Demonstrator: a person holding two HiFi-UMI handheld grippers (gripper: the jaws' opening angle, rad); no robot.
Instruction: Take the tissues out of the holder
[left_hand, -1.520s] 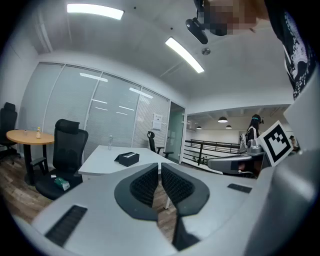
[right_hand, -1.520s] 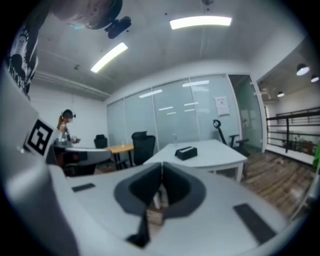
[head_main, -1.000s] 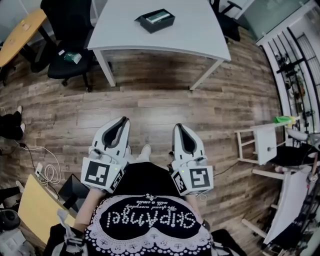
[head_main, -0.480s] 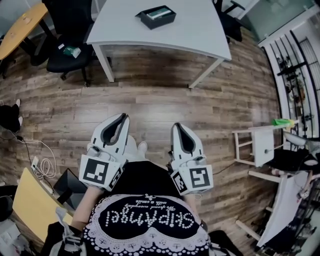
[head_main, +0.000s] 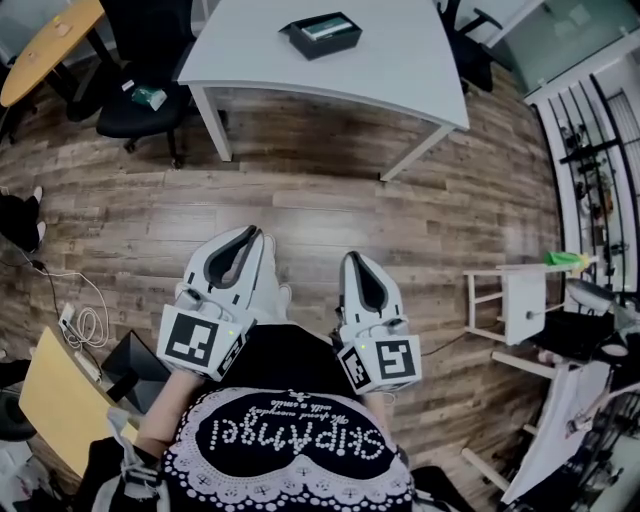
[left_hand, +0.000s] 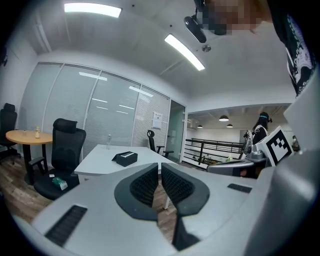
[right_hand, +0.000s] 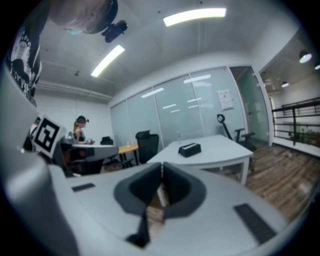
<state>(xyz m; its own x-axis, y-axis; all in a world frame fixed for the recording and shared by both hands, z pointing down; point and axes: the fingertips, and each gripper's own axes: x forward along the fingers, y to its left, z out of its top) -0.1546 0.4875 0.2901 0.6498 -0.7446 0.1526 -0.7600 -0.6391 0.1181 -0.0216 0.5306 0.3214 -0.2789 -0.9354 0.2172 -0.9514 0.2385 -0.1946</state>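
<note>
Both grippers are held low in front of the person's body, above the wooden plank floor (head_main: 420, 215) and well apart from the white tabletop (head_main: 400, 60).

The left gripper (head_main: 248, 243) is seen closed in its own view: the ribbed black pads (left_hand: 145, 184) are brought together with only a thin slit between them, and nothing is held. The right gripper (head_main: 352, 262) is likewise closed and empty, with its jaws meeting at the tips.

The black tissue holder (head_main: 322, 34) is found on the far part of the tabletop, near its back edge, and a pale strip can be made out in its open top. The holder is touched by neither gripper. It is also seen beyond the closed jaws in the left gripper view, and to the right of the jaw tips in the right gripper view.

A black office chair (head_main: 140, 60) is placed beside the tabletop's left end, and a small green packet (head_main: 150, 97) is lying on its seat.
</note>
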